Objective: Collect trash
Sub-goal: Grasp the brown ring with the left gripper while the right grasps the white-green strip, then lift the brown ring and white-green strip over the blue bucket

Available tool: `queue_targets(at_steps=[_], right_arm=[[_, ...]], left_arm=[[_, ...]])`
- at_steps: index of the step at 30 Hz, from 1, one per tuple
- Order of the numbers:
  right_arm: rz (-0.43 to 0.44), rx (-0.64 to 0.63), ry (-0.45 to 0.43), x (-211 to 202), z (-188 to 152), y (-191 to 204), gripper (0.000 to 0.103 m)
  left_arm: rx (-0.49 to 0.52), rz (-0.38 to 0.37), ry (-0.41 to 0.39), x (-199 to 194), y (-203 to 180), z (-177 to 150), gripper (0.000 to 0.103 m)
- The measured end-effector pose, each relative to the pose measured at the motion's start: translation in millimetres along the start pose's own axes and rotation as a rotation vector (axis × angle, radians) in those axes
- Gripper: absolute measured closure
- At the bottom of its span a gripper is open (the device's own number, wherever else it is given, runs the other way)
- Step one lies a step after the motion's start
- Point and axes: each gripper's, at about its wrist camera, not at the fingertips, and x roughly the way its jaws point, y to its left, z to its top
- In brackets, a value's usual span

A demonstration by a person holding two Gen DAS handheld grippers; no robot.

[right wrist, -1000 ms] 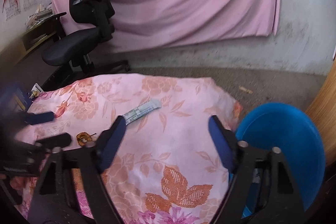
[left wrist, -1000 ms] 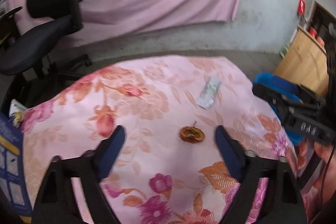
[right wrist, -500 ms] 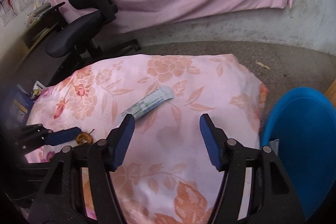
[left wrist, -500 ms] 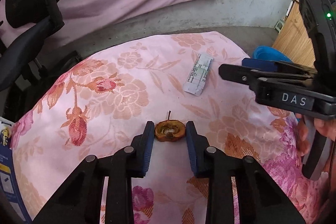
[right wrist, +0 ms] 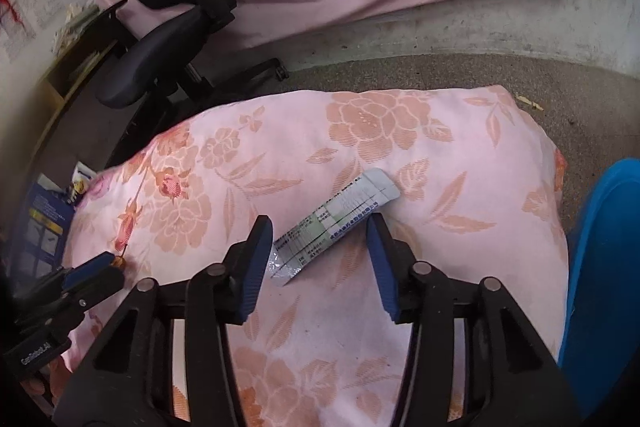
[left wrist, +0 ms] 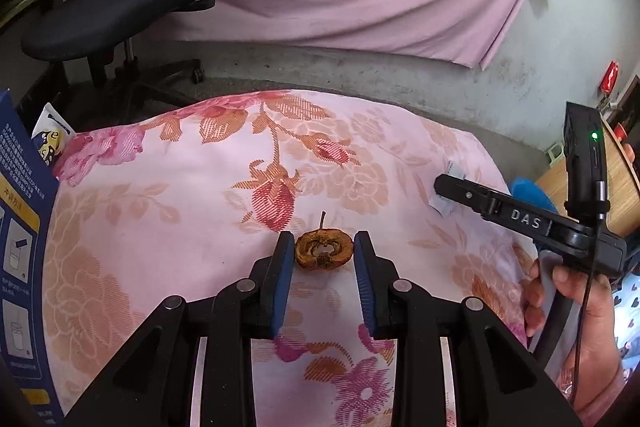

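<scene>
The left tongs (left wrist: 324,255) close on a dried brown fruit core (left wrist: 323,254) (stem pointing away), their blue pads touching both its sides on the floral-clothed table (left wrist: 180,207). The right tongs (right wrist: 318,247) stand released, jaws apart astride the near end of a printed foil sachet (right wrist: 334,223) lying flat farther right. A blue bin (right wrist: 600,267) stands just beside the table's right edge.
</scene>
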Motion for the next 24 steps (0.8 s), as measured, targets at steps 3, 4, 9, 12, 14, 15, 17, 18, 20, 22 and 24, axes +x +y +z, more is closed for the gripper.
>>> queue_targets(at_steps=[3,4,9,12,14,15,17,18,20,22,24], right_arm=[[-0.031,-0.032,0.000,1,-1,6,0.028],[-0.031,-0.032,0.000,1,-2,5,0.035],[0.042,0.006,0.005,0,-3,-5,0.066],[0.064,0.009,-0.012,-5,-6,-4,0.072],[0.059,-0.003,-0.037,-11,-10,-1,0.072],[0.055,-0.008,-0.055,-16,-11,0,0.072],[0.054,-0.012,-0.105,-27,-13,0,0.072],[0.051,-0.013,-0.137,-34,-16,1,0.072],[0.055,-0.021,-0.213,-51,-23,2,0.072],[0.046,-0.034,-0.304,-73,-34,2,0.072],[0.031,-0.050,-0.410,-101,-47,4,0.072]], left_arm=[[0.014,0.018,-0.002,-6,-2,0,0.077],[0.014,0.024,-0.006,-7,-3,1,0.077],[0.021,0.076,-0.051,-21,-13,-7,0.077],[0.040,0.099,-0.084,-28,-17,-7,0.077],[0.058,0.106,-0.106,-33,-19,-7,0.077],[0.067,0.108,-0.117,-35,-20,-8,0.077],[0.083,0.107,-0.151,-41,-25,-9,0.077],[0.086,0.102,-0.172,-44,-27,-10,0.077],[0.085,0.089,-0.214,-52,-27,-10,0.077],[0.077,0.066,-0.260,-61,-29,-10,0.077],[0.070,0.033,-0.325,-74,-34,-10,0.077]])
